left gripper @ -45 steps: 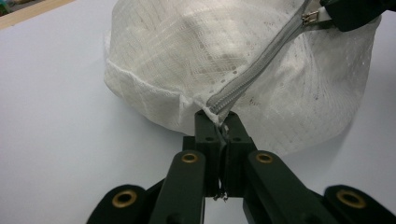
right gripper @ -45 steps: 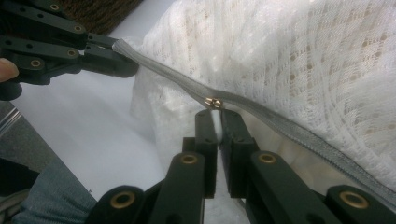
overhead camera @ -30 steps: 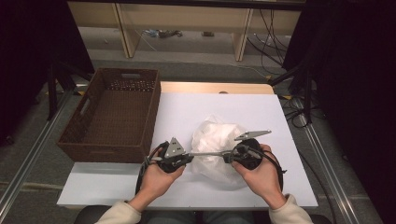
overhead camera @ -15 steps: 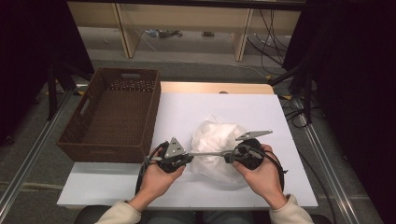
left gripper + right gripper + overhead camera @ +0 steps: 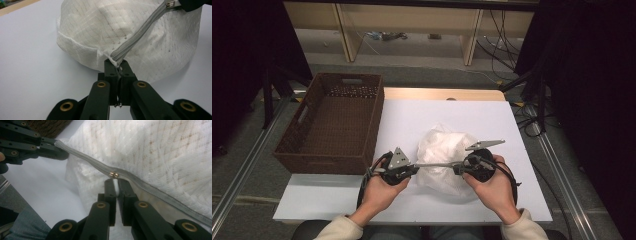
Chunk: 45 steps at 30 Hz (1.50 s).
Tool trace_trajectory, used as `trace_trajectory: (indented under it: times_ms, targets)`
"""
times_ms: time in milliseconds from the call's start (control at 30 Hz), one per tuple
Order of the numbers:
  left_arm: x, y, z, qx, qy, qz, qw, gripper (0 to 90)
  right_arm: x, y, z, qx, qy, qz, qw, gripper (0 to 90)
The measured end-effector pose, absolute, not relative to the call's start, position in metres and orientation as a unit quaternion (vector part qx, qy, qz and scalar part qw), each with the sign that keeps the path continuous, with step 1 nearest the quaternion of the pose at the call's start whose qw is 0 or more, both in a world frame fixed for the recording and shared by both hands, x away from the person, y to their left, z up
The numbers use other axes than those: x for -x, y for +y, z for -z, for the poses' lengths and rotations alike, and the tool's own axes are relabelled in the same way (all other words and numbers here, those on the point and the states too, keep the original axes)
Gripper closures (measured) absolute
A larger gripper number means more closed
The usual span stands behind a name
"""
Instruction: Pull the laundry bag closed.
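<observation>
- White and bare around its load, the surface point(image 5: 492, 115) stands on a grey floor, with wooden shelf legs and loose cables in the dim background beyond its far edge.
- We take the white mesh bag point(image 5: 446, 155) as our landmark: it lies bunched in a soft mound on the near middle of the surface.
- To the left of the bag, well apart from it, a brown woven basket point(image 5: 332, 127) sits at the surface's left edge, partly overhanging it.
- Across the near side of the bag runs its grey zipper point(image 5: 434, 164), pulled into a straight line between our two hands.
- Our left tongs point(image 5: 117, 65) are together, clamped on the end of the zipper point(image 5: 136, 35) where the tape meets the bag's point(image 5: 100, 32) hem, just at the bag's left side.
- Our right tongs point(image 5: 115, 182) are likewise together at the bag's right side, pinched on white material directly under the small brass zipper pull point(image 5: 114, 174).
- From the right gripper view we see the zipper tape point(image 5: 85, 157) stretching away over the mesh to the left tongs point(image 5: 56, 151) at the far end.
- Both hands rest low on the surface just in front of the bag, left hand point(image 5: 379, 192) and right hand point(image 5: 494, 187).
</observation>
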<state>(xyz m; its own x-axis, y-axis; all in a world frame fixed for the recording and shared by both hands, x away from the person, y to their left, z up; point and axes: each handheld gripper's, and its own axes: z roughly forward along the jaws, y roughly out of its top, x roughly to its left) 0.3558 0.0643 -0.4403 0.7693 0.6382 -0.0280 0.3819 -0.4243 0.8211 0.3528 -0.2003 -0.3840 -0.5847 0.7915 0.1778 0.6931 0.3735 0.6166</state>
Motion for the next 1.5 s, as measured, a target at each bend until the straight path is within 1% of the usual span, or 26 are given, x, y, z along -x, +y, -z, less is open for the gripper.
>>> trace_trajectory:
  times_ms: [33, 267, 500, 533, 800, 1233, 1300, 1367, 1400, 1433, 1467, 1500]
  targets:
    - [-0.356, 0.064, 0.44, -0.831, 0.305, -0.148, 0.44, 87.0, -0.351, -0.199, 0.383, -0.465, 0.819, -0.329, 0.067, 86.8]
    - [-0.355, 0.064, 0.44, -0.83, 0.306, -0.154, 0.44, 87.0, -0.351, -0.201, 0.384, -0.457, 0.822, -0.331, 0.075, 86.8]
    - [-0.355, 0.064, 0.44, -0.828, 0.31, -0.152, 0.441, 87.0, -0.351, -0.203, 0.383, -0.464, 0.82, -0.33, 0.066, 86.8]
    - [-0.355, 0.064, 0.44, -0.829, 0.309, -0.152, 0.44, 87.0, -0.351, -0.202, 0.383, -0.465, 0.819, -0.329, 0.074, 86.8]
    - [-0.356, 0.065, 0.441, -0.83, 0.308, -0.152, 0.44, 87.0, -0.353, -0.207, 0.384, -0.455, 0.824, -0.33, 0.078, 86.8]
    - [-0.356, 0.064, 0.441, -0.829, 0.308, -0.152, 0.441, 87.0, -0.353, -0.209, 0.384, -0.457, 0.822, -0.331, 0.077, 86.8]
    - [-0.356, 0.065, 0.441, -0.829, 0.308, -0.153, 0.441, 87.0, -0.351, -0.208, 0.383, -0.467, 0.818, -0.328, 0.07, 86.8]
    - [-0.356, 0.065, 0.441, -0.829, 0.308, -0.153, 0.441, 87.0, -0.352, -0.208, 0.384, -0.468, 0.816, -0.33, 0.079, 86.8]
    - [-0.356, 0.065, 0.441, -0.829, 0.308, -0.153, 0.441, 87.0, -0.351, -0.209, 0.383, -0.467, 0.817, -0.33, 0.079, 86.8]
    - [-0.356, 0.064, 0.441, -0.829, 0.308, -0.154, 0.441, 87.0, -0.351, -0.209, 0.383, -0.469, 0.817, -0.328, 0.069, 86.8]
    - [-0.356, 0.065, 0.441, -0.829, 0.308, -0.153, 0.44, 87.0, -0.352, -0.21, 0.383, -0.461, 0.821, -0.327, 0.076, 86.8]
    - [-0.356, 0.065, 0.441, -0.829, 0.308, -0.152, 0.441, 87.0, -0.352, -0.211, 0.383, -0.462, 0.821, -0.327, 0.072, 86.8]
